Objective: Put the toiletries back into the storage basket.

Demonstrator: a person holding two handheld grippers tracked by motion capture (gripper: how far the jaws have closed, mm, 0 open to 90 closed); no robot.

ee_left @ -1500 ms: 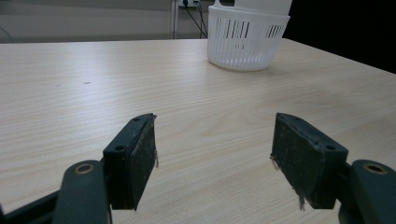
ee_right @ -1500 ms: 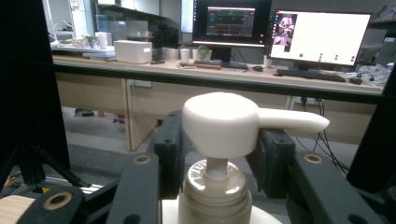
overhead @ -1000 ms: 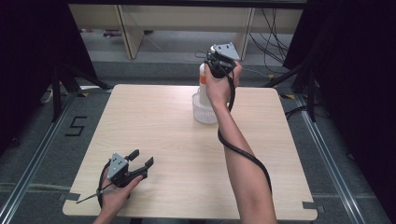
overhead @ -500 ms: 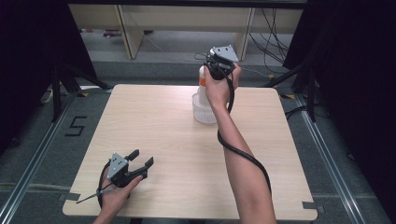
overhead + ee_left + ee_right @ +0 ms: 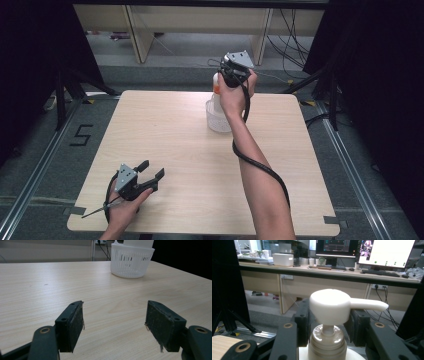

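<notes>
- Our right gripper [image 5: 329,322] is squeezed on the pump bottle [image 5: 329,340], just under its white pump head [image 5: 332,306].
- The bottle stands in a white basket [image 5: 218,116] at the far side of the surface [image 5: 170,135].
- If we pull crooked, the basket may tip over.
- Our left gripper [image 5: 115,322] rests with its jaws apart, holding nothing.

I read one mark; a black "5" [image 5: 81,135] taped on the grey floor [image 5: 30,165], left of my table [image 5: 165,130].
</notes>
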